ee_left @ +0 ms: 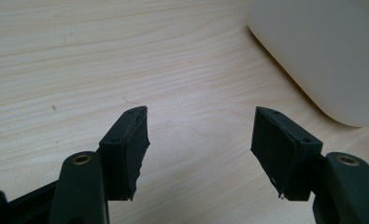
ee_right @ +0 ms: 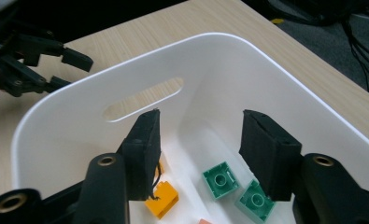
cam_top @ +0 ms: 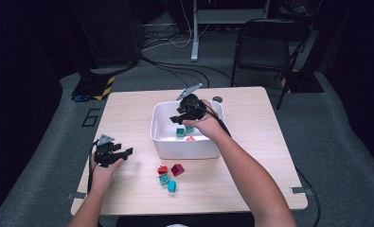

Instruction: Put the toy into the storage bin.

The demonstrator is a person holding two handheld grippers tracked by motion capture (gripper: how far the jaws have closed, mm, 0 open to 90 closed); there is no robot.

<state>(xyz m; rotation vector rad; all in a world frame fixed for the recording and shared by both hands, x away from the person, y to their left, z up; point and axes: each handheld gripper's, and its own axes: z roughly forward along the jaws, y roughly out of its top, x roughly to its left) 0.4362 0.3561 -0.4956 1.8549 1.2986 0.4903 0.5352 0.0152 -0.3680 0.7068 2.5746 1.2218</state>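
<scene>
Over the white bin [cam_top: 187, 146] near the middle of the table [cam_top: 251, 142], the right gripper [cam_top: 183, 118] hangs with its jaws apart and nothing between them. Below it, in the right gripper view, 2 green bricks [ee_right: 222, 179] lie just beside each other on the bin floor, an orange brick [ee_right: 162, 198] sits partly behind the left-hand jaw, and a small pinkish piece shows at the bottom edge, too cut off to name for sure. On the bare wood in front of the bin, 4 more bricks sit in a loose cluster: a red brick [cam_top: 162, 170], a dark red brick [cam_top: 177, 169], a green brick [cam_top: 164, 179] and a blue brick [cam_top: 172, 186], close together or touching. Well off to the left, the left gripper [cam_top: 128, 152] rests low over the tabletop, jaws wide apart and empty, pointing toward the bin, whose rounded corner shows in the left gripper view [ee_left: 322, 56].
</scene>
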